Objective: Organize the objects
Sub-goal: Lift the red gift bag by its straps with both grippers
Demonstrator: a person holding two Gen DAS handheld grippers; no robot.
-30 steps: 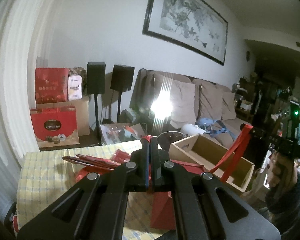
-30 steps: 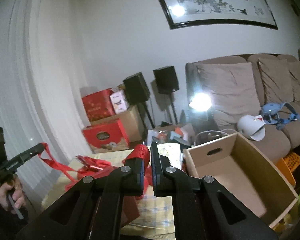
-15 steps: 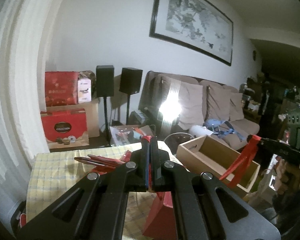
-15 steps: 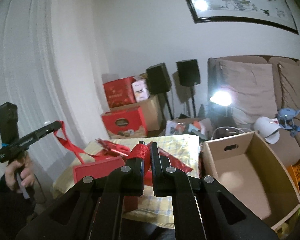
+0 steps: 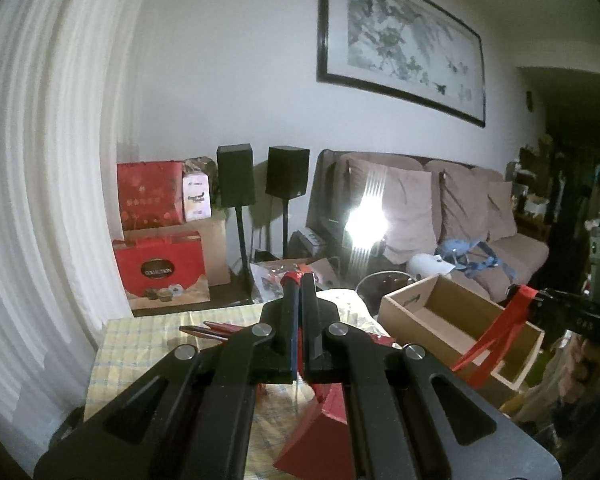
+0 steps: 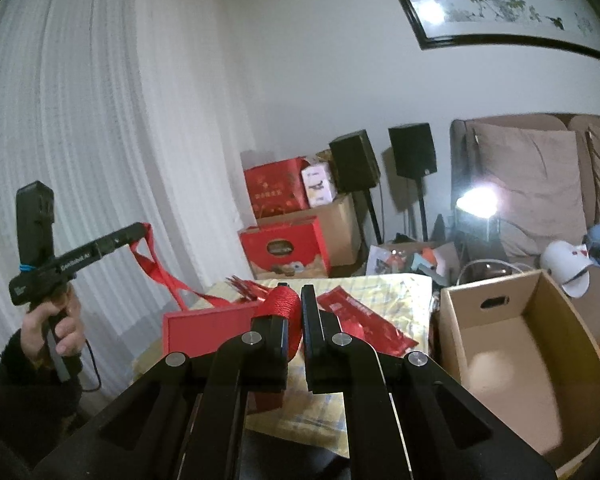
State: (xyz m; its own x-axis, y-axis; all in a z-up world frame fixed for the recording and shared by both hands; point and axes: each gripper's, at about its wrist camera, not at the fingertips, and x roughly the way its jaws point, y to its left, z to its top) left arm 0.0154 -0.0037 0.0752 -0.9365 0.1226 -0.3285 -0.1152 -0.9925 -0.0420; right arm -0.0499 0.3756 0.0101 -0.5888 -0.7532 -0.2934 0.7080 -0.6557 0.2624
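Right wrist view: both grippers, left (image 6: pixel 138 234) and right (image 6: pixel 296 312), pinch the soft red handles of a light, stiff gift bag (image 6: pixel 212 330), its best hold.

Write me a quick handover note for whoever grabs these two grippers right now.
Left gripper: shut on one red handle of the red bag.
Right gripper: shut on the other handle.
The bag hangs between them above the checked table.
Cardboard box is to the right of the table, open, nothing seen inside.
Red packets lie on the table.
Done: bag lifted by both handles.
Left: probably put the bag in the box, then the packets.
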